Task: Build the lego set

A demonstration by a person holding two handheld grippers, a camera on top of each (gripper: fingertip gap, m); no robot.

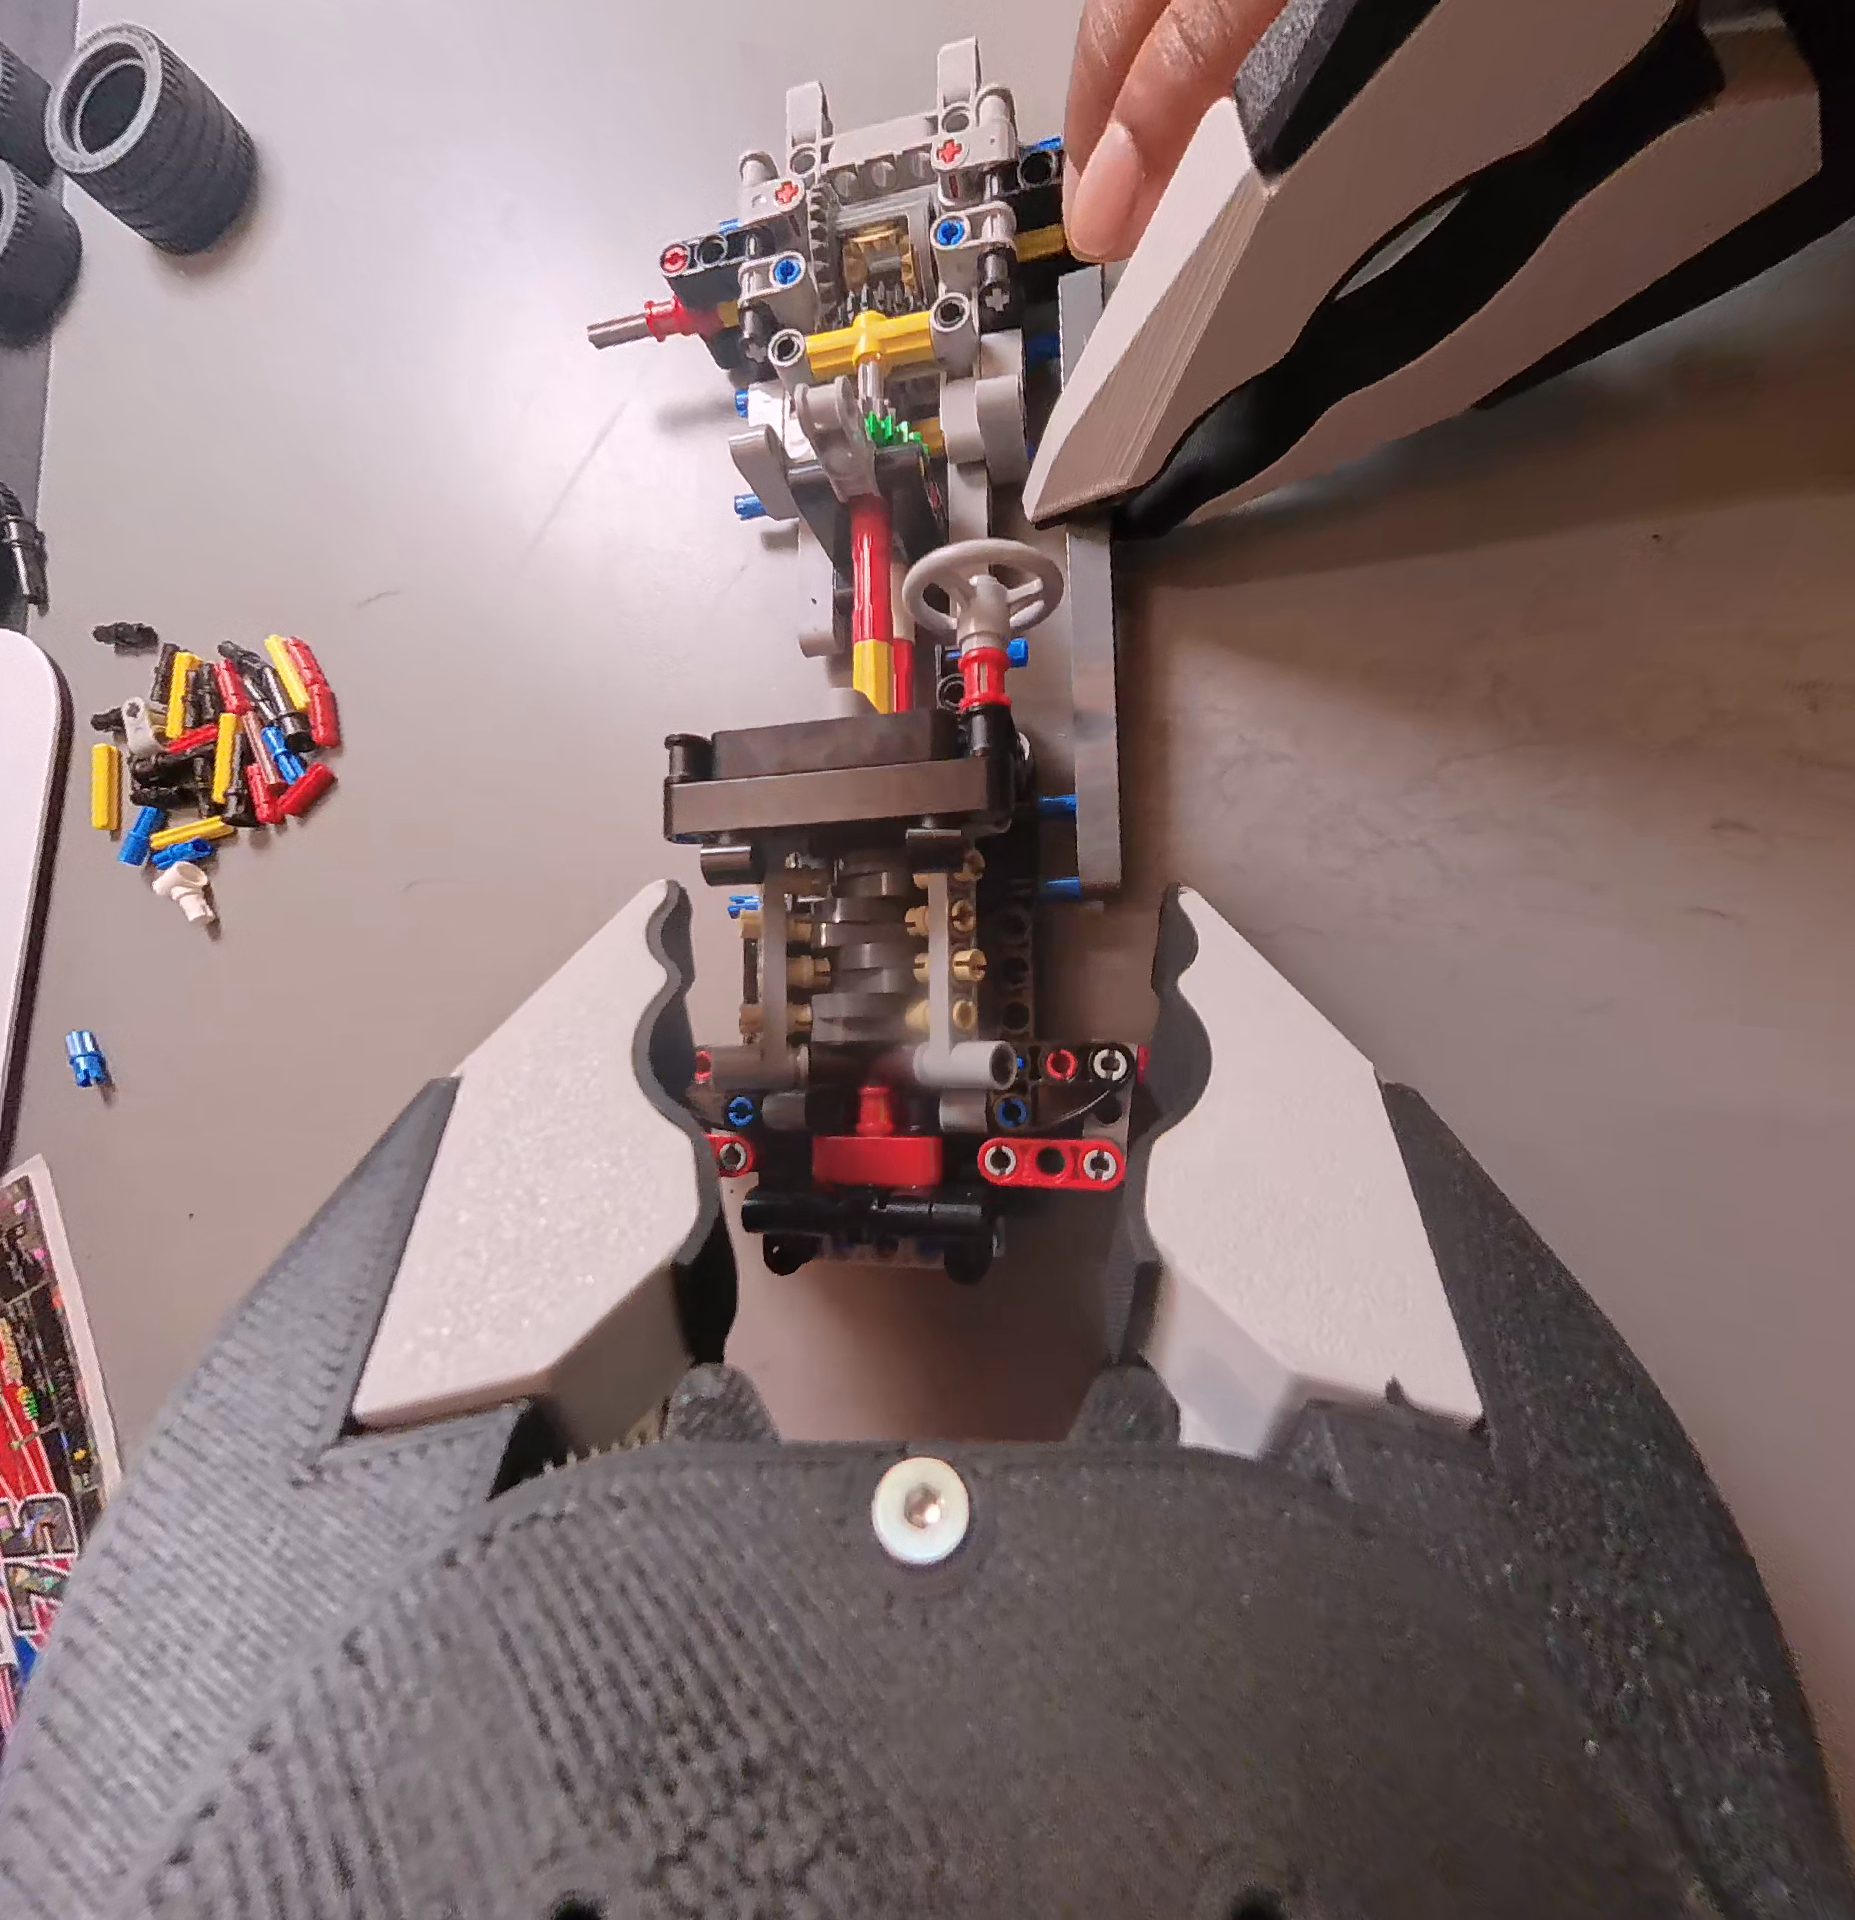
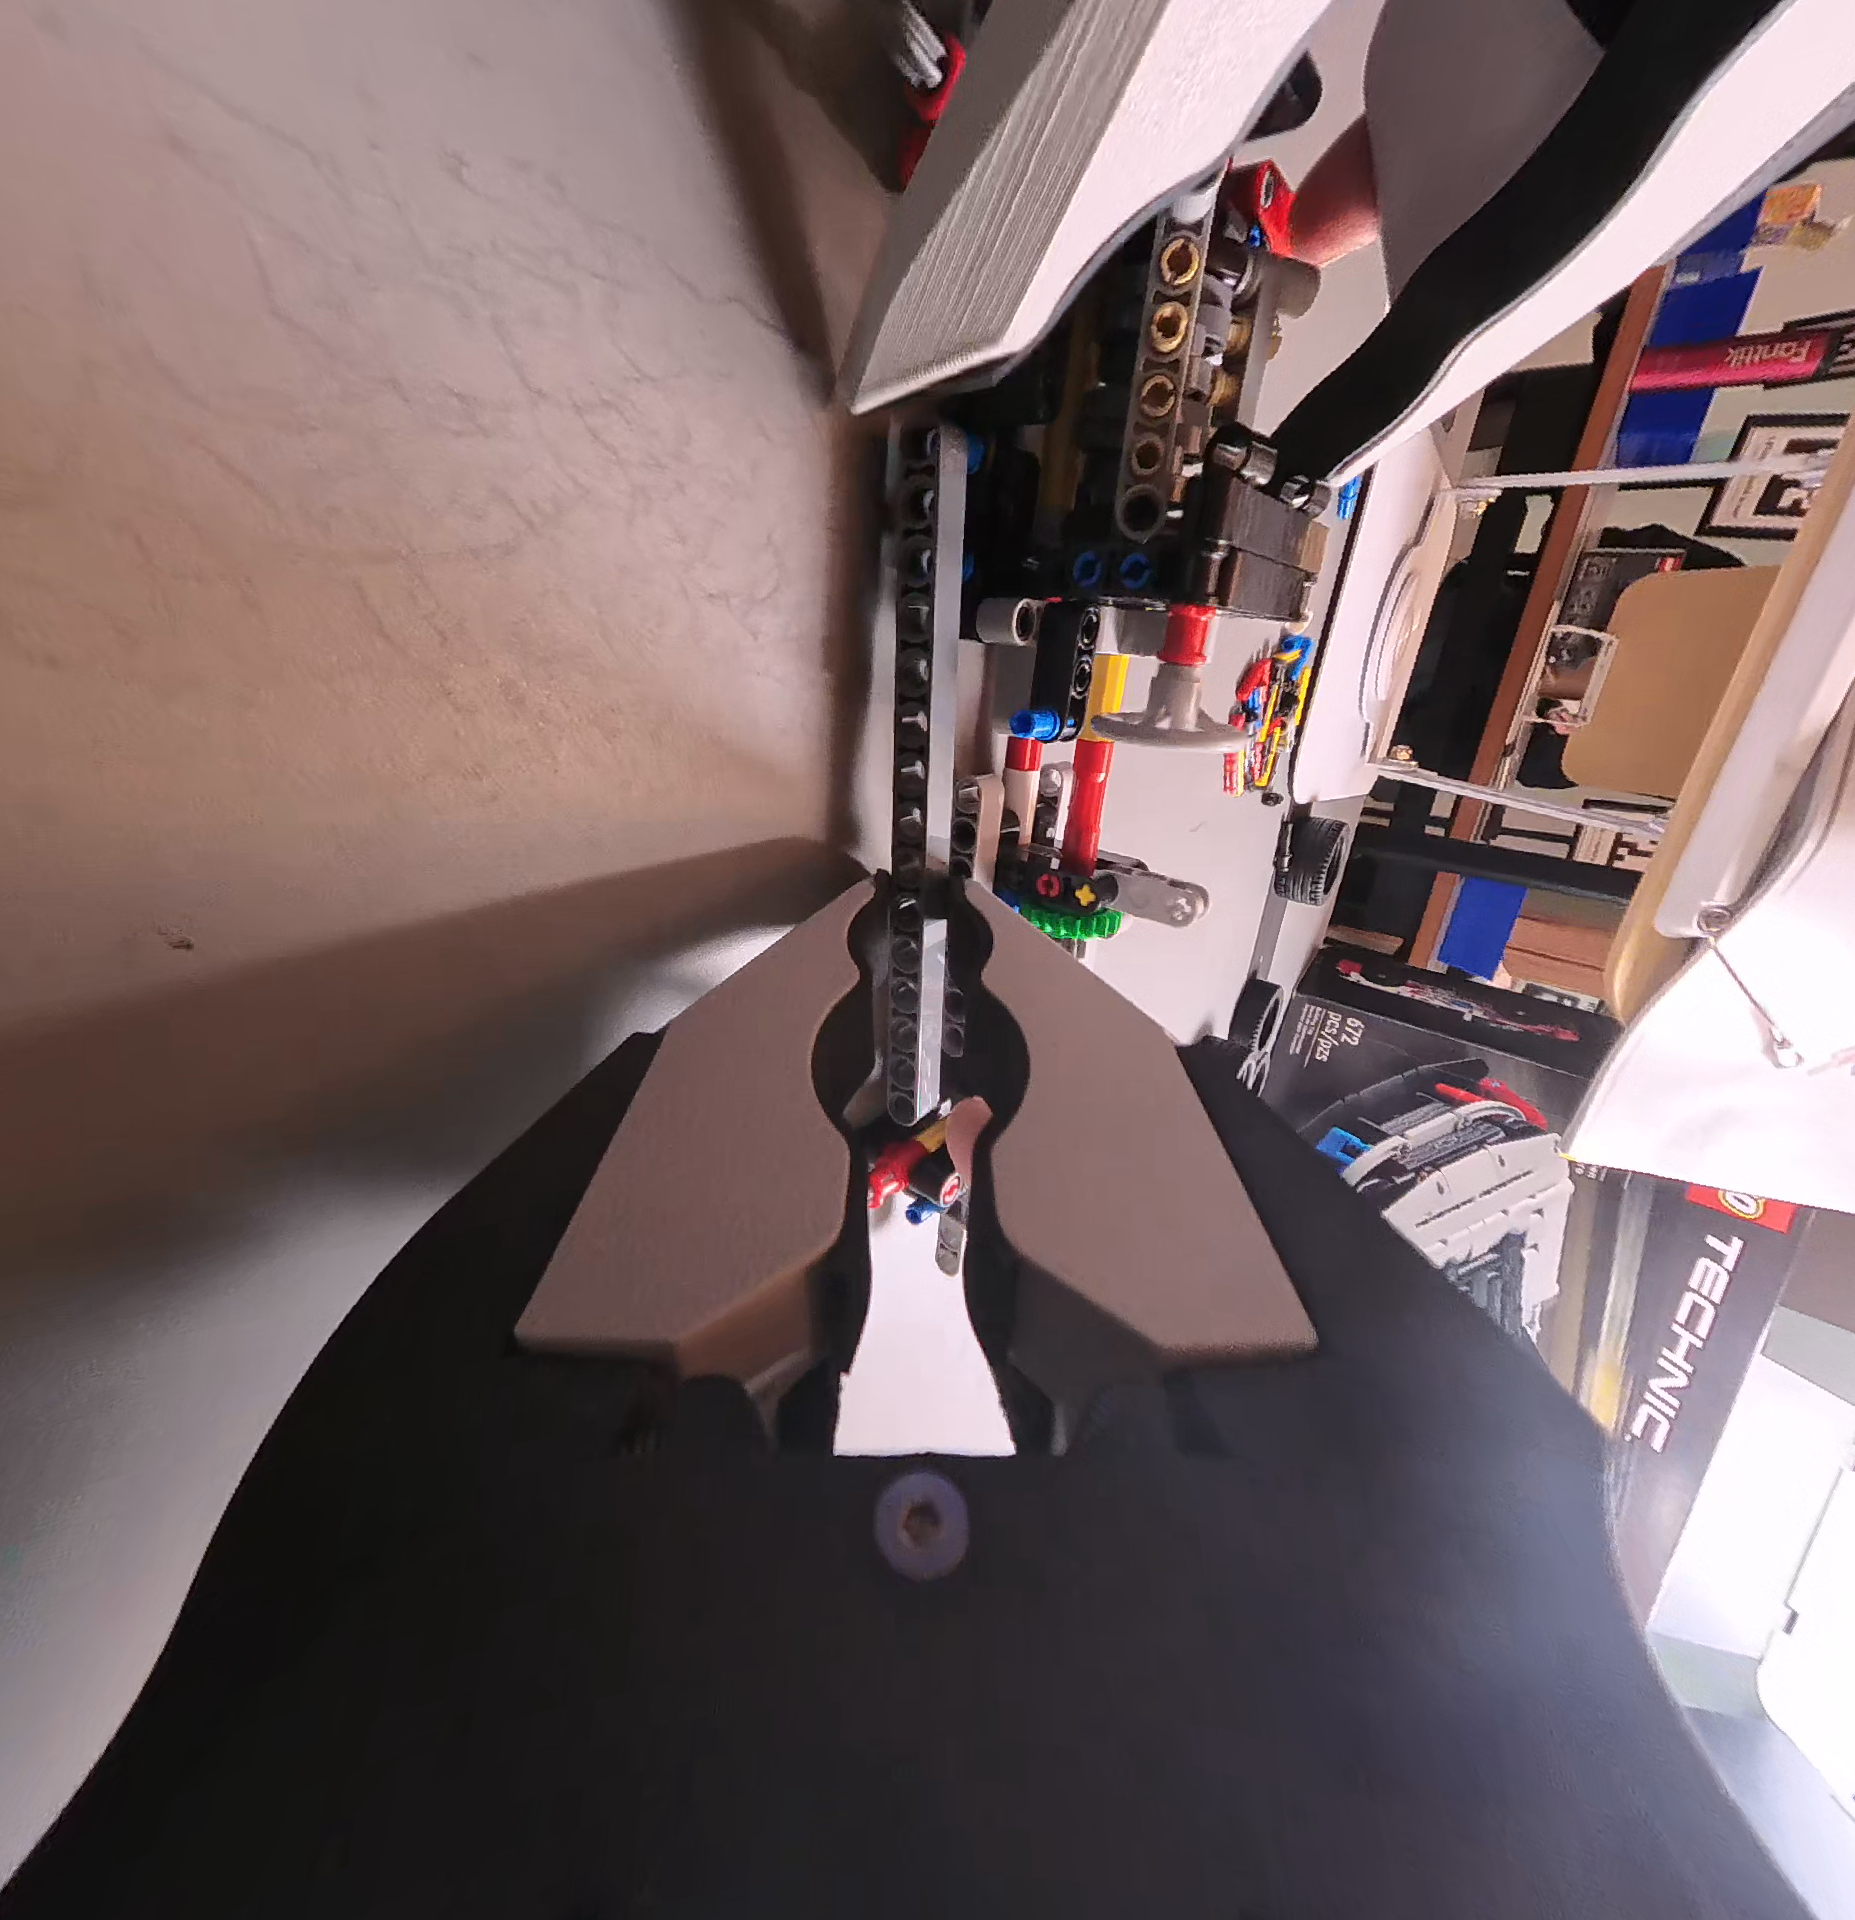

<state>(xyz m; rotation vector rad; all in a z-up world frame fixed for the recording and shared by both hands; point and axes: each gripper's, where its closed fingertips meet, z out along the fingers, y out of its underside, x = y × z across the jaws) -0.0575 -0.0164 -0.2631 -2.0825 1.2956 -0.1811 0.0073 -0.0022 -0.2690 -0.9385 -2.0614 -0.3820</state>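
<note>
The half-built multicoloured brick car chassis lies lengthwise on the grey-beige tabletop, running from the top centre of the left wrist view down to its middle. The left gripper, with pale grey fingers on a black textured body, has its jaws spread wide around the near end of the chassis; both fingers sit close beside the frame, but contact cannot be told.

The right gripper is pinched narrowly on the long dark grey studded beam that runs along the chassis's right edge. In the left wrist view this gripper enters from the upper right, and a person's hand rests beside the chassis's far end.

Open tabletop fills the right half of the left wrist view. On the left, well apart from the chassis, lie a heap of small red, yellow, black and blue pins, a lone blue pin and black rubber tyres in the upper left corner. A printed sticker sheet sits at the left edge.
</note>
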